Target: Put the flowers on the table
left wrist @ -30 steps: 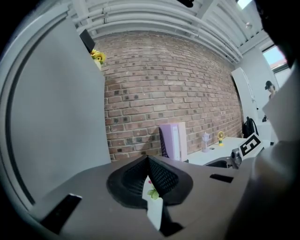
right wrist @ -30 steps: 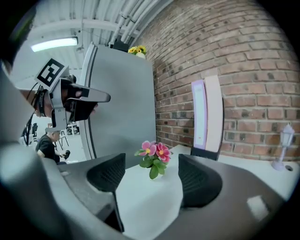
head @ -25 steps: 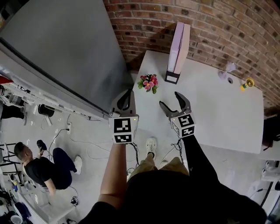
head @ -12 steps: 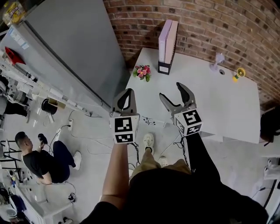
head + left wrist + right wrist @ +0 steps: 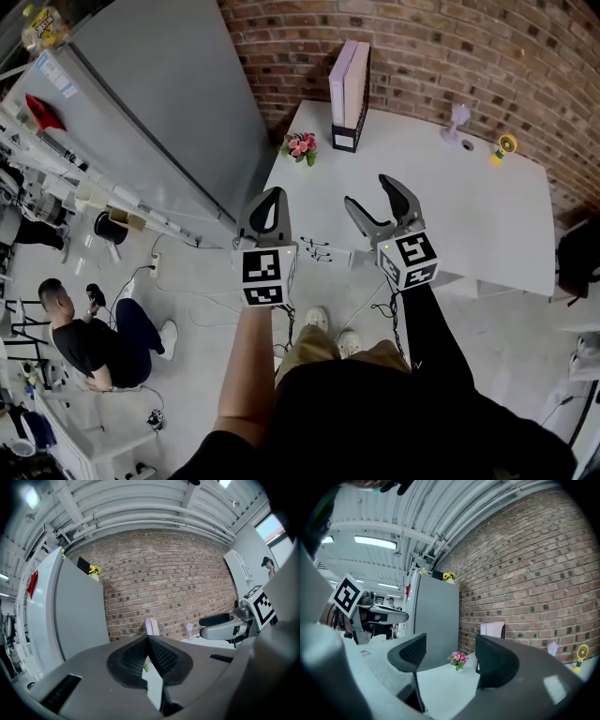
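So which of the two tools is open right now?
The right tool: its jaws stand wide apart with nothing held between them. The left tool has its jaws pressed together.

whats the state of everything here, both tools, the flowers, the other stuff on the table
left tool: shut, empty
right tool: open, empty
flowers: upright on the white table, near its far left corner, untouched
magazine file: standing upright by the brick wall
yellow mini fan: standing upright
fridge: closed
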Available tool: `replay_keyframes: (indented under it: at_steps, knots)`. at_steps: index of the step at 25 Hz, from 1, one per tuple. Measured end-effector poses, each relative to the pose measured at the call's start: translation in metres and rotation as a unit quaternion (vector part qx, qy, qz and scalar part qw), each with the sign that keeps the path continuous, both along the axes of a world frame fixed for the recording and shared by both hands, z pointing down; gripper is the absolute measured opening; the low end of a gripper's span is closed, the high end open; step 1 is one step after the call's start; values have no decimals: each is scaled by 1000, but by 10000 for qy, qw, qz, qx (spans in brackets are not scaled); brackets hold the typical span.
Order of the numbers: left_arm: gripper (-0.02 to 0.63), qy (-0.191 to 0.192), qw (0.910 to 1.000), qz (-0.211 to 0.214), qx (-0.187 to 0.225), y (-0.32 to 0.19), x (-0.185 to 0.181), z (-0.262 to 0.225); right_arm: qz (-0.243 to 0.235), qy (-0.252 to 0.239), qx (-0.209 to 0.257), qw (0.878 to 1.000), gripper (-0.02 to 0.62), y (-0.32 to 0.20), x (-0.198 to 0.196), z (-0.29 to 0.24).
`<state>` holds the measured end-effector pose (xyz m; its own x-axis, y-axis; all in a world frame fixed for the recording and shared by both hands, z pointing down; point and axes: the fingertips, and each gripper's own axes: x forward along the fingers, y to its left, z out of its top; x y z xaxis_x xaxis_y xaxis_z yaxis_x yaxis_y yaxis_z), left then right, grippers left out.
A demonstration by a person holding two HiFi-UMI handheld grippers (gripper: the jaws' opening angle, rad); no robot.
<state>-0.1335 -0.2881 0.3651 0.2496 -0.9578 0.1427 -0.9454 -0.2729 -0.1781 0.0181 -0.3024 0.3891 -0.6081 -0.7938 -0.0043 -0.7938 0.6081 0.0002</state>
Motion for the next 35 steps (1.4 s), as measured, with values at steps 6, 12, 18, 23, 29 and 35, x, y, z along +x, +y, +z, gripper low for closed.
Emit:
replay_keyframes:
  at_steps: [6, 12, 18, 23, 29, 35]
  knots:
    - [9, -22, 10000, 40, 55, 0, 1, -5, 56, 55, 153, 9999, 242, -4, -1, -12]
    - [9, 1, 9999, 30, 166, 4, 2, -11, 31, -63, 401, 9992, 0, -2, -2, -31]
    - [9, 42, 9997, -53, 216, 10, 0, -12, 22, 134, 483, 9987, 0, 3, -3, -30]
    - [9, 67, 9996, -85, 258, 17, -1, -15, 16, 154, 488, 9987, 0, 9, -2, -31]
    - [9, 95, 9995, -76, 282, 25, -1, -13, 70, 170, 448, 9988, 0, 16, 3, -29]
    - [9, 93, 9995, -75, 295, 33, -5, -14, 109, 173, 423, 9989, 0, 23, 2, -28]
